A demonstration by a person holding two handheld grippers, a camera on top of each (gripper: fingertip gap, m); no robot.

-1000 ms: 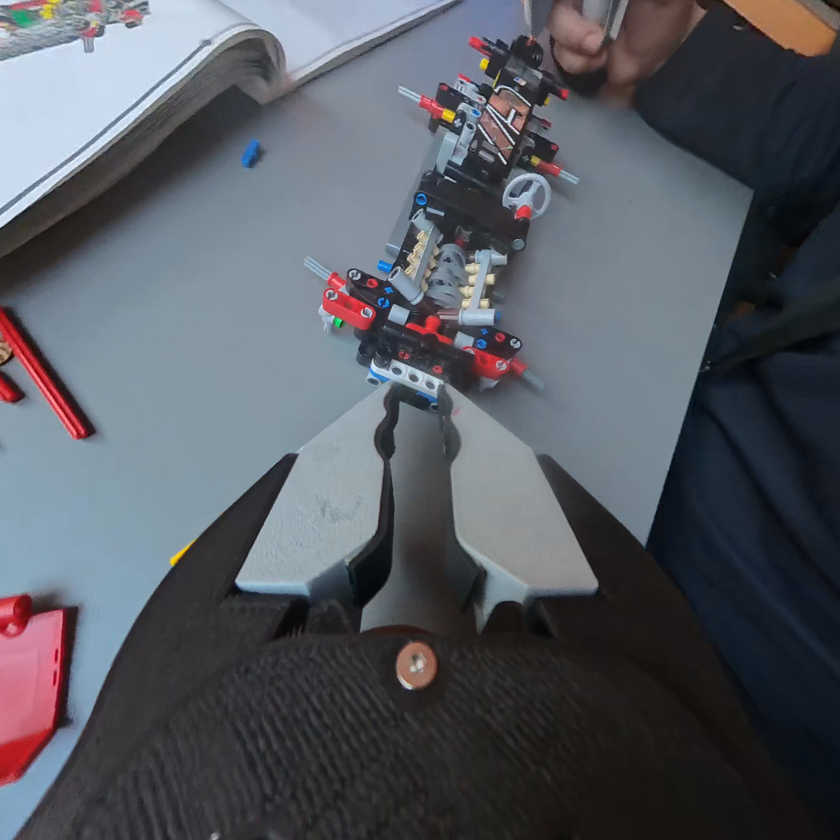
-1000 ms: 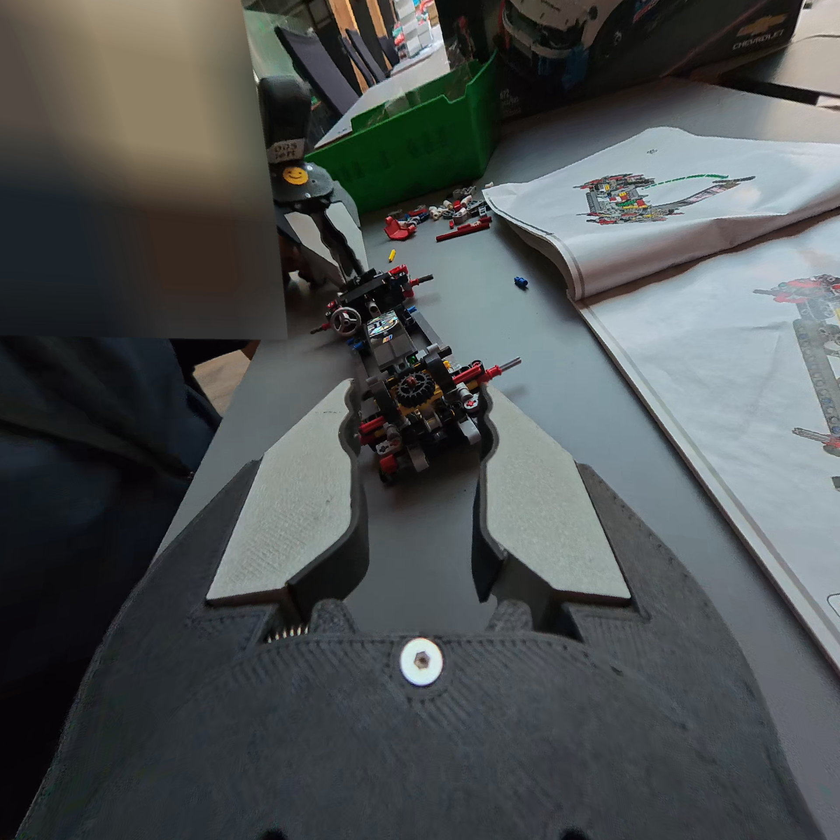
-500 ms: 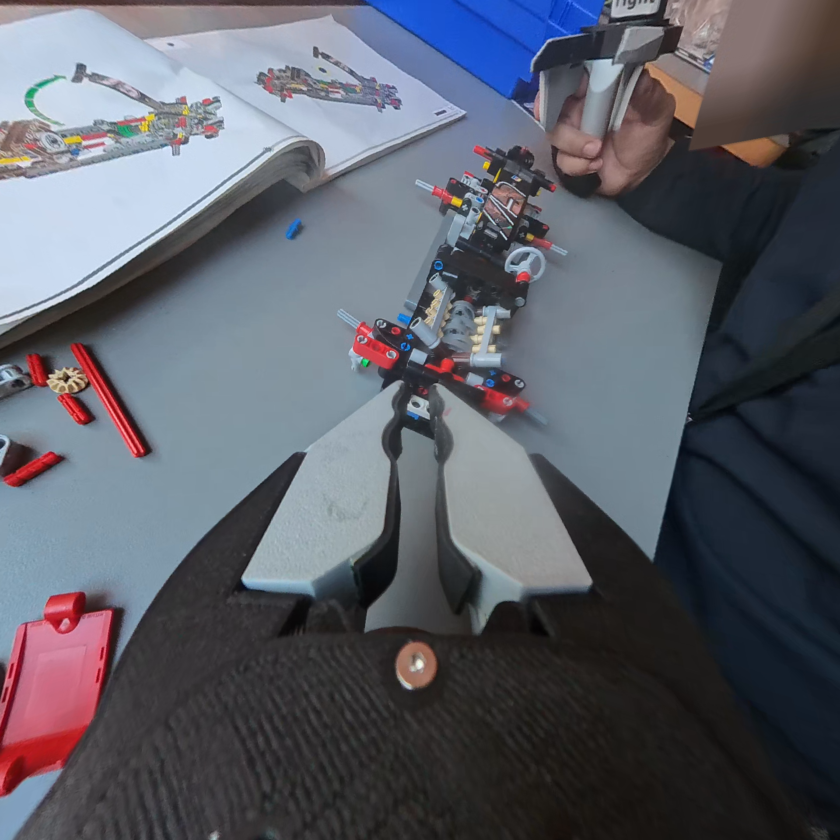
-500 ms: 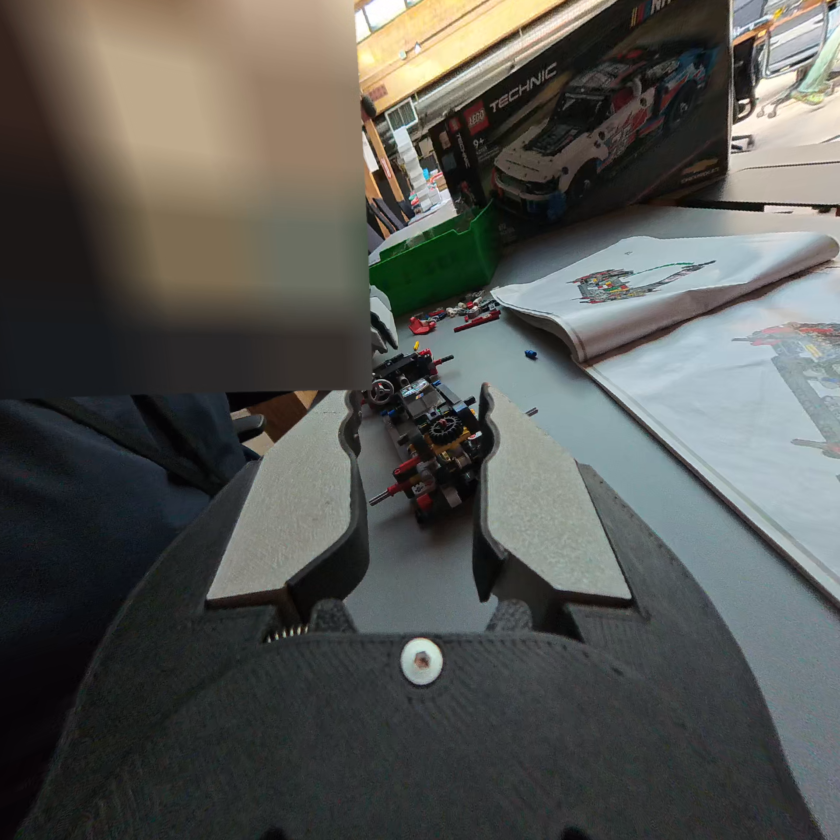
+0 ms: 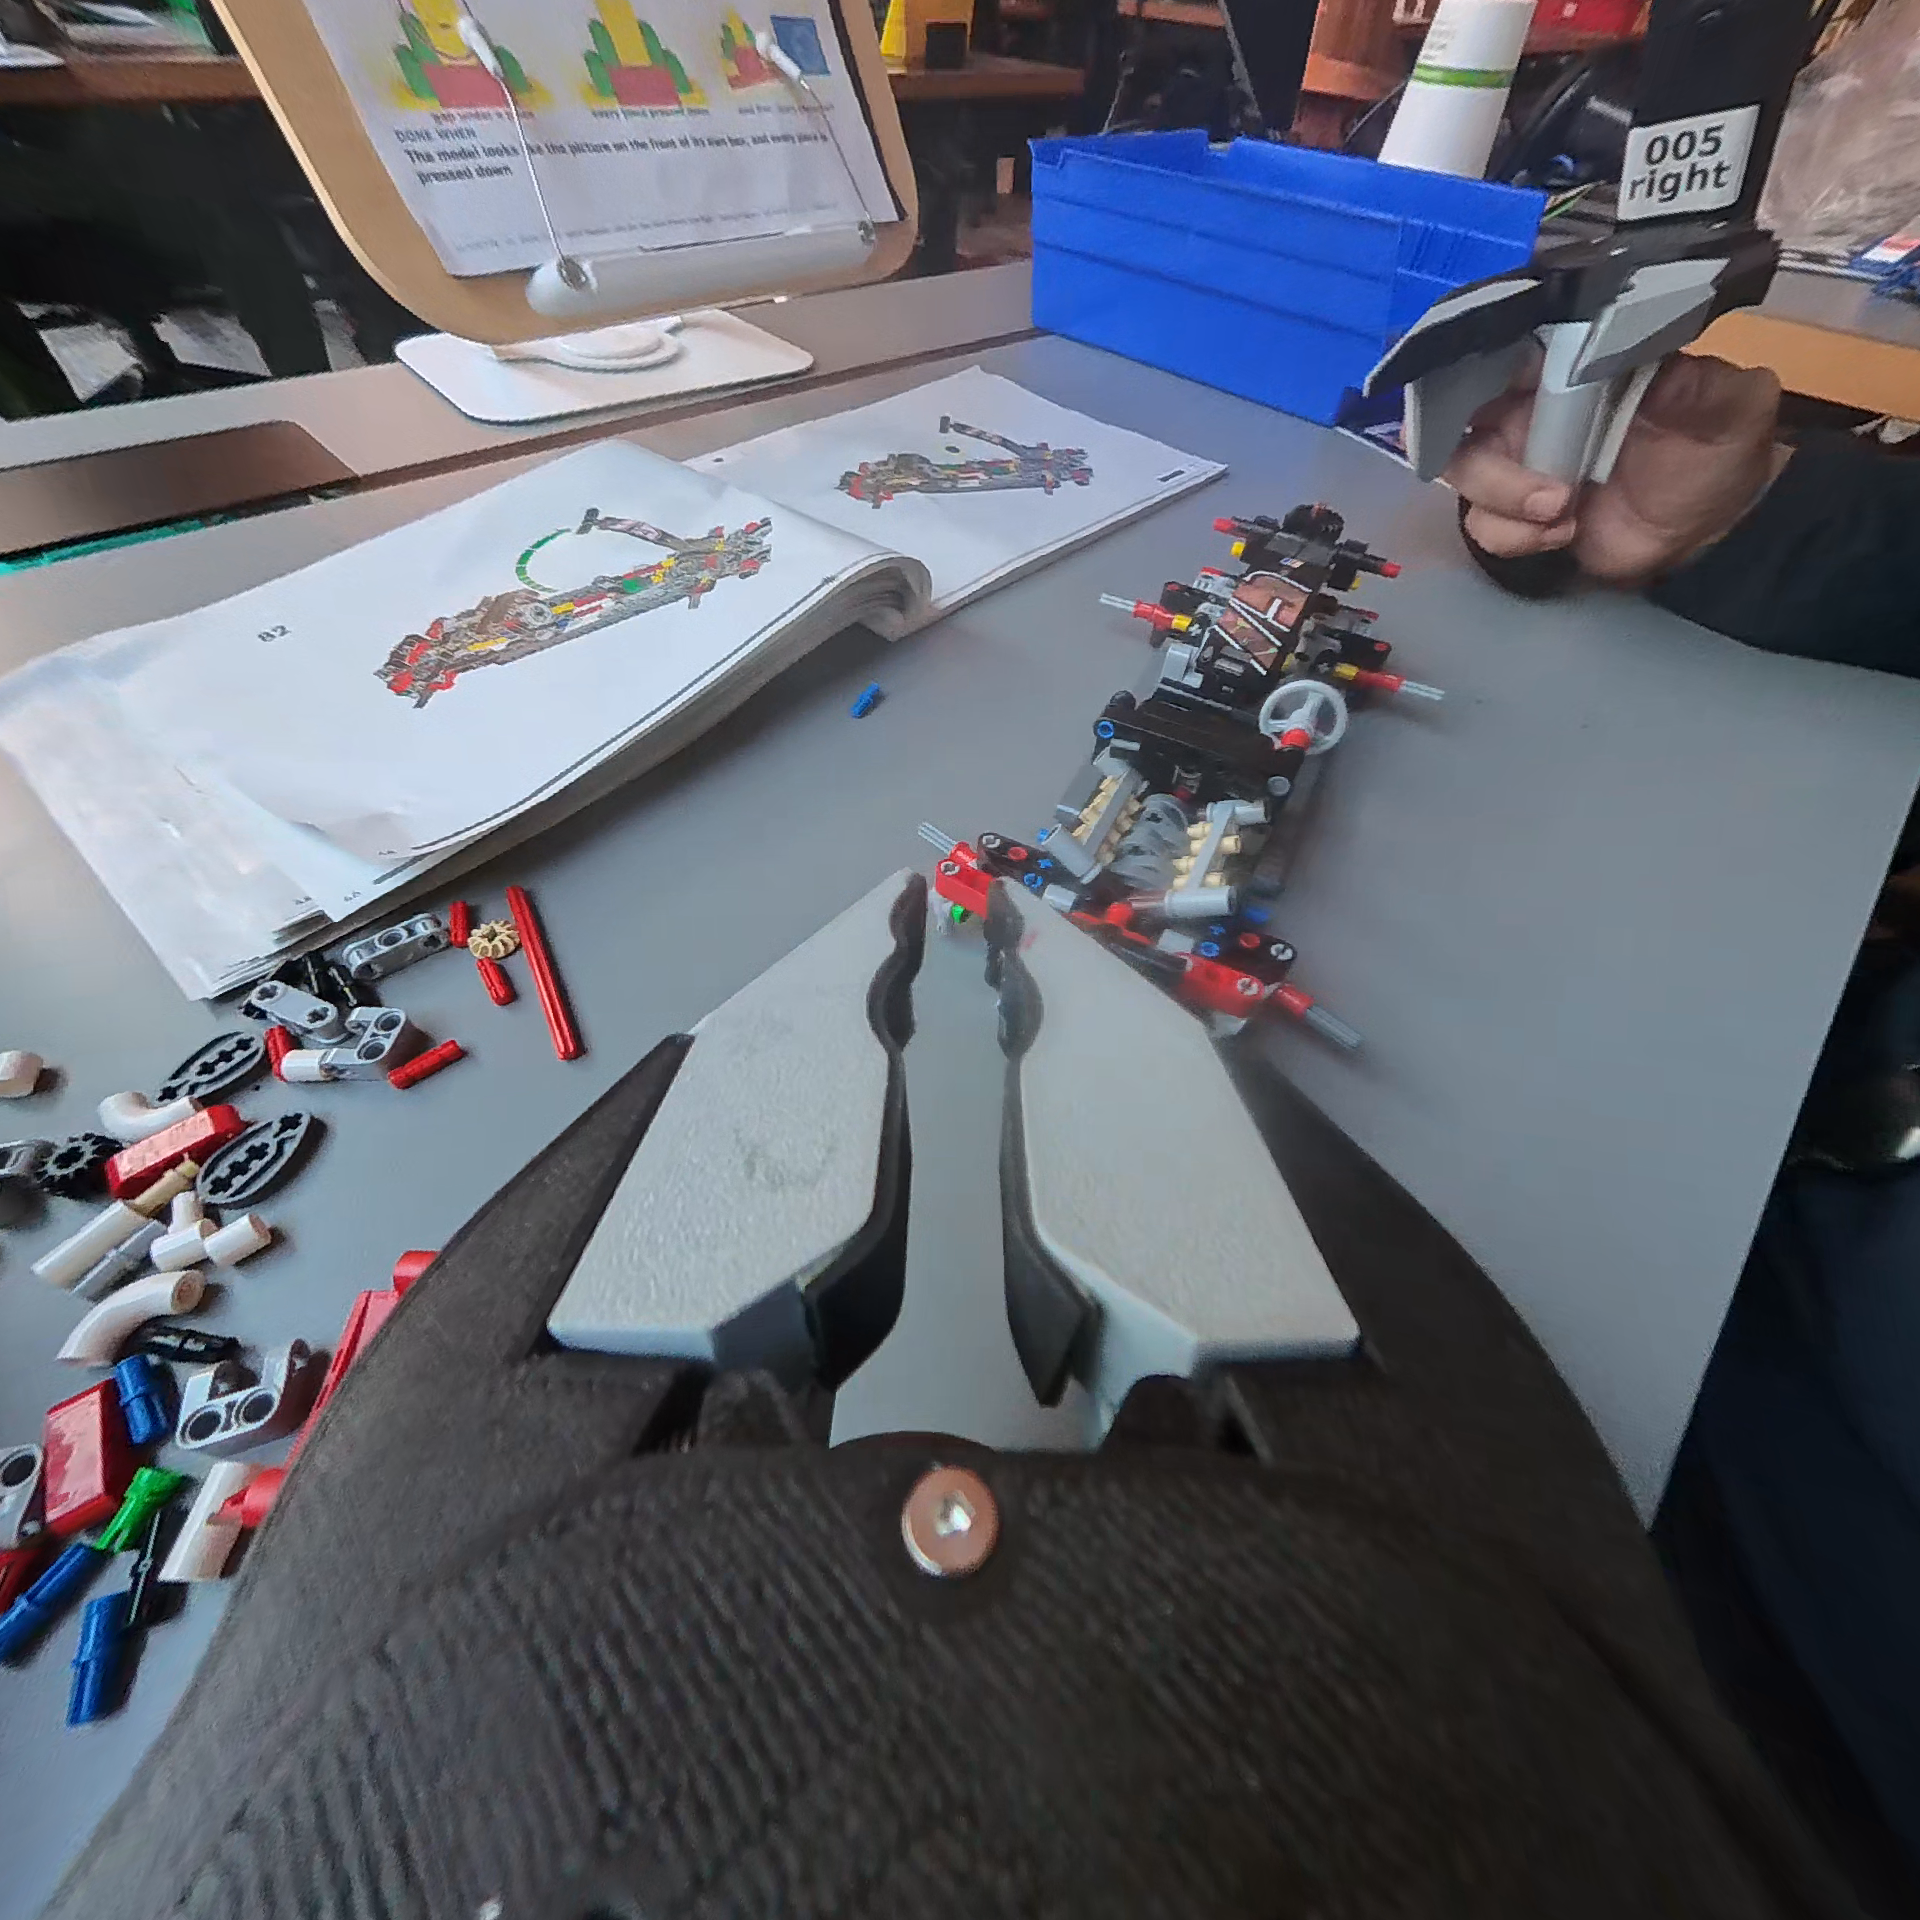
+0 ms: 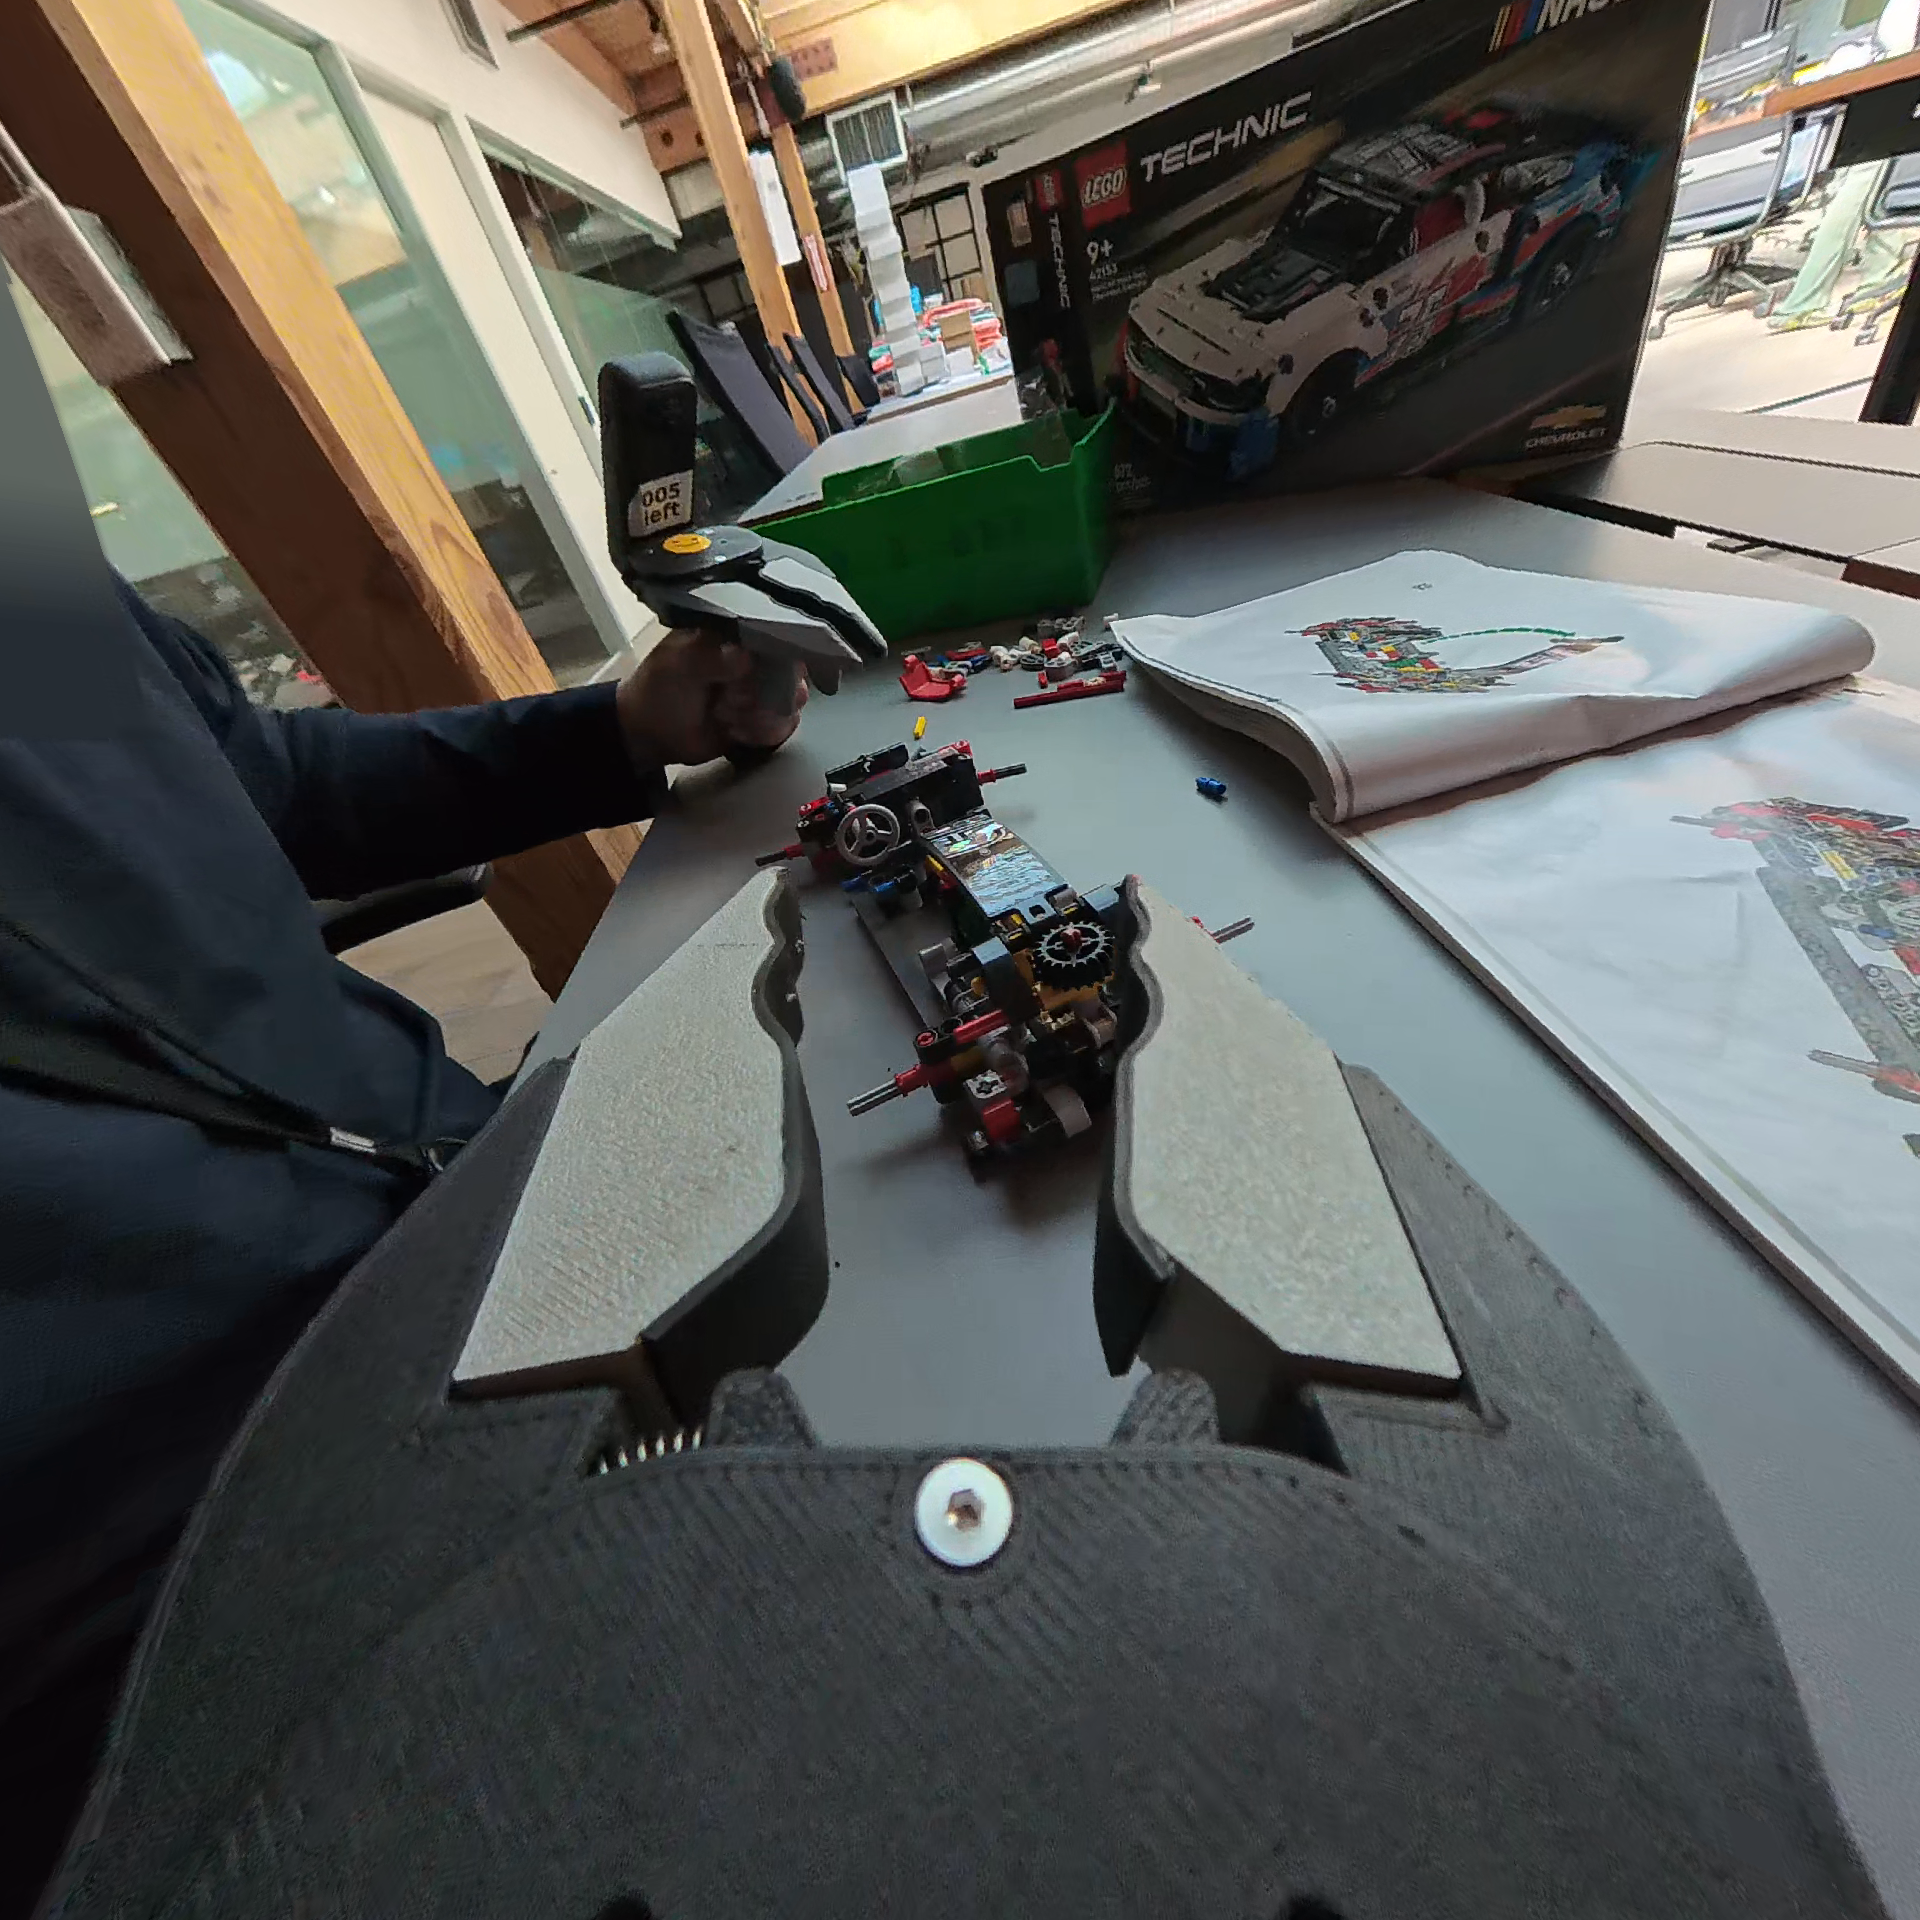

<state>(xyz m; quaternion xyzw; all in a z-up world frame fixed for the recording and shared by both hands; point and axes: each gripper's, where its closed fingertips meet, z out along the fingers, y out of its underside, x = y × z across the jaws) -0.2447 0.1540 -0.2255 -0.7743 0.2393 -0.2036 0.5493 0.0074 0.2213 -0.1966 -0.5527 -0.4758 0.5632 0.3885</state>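
While both grippers hover, jaws parted, chassis (image 6: 977, 935) rests.

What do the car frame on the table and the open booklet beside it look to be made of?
Car frame: likely hard moulded plastic, glossy, built from small clipped pieces in black, red and grey. Booklet: paper, matte white, with thin stacked page edges that curl.

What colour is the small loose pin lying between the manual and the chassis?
Blue pin, clearest in the left wrist view.
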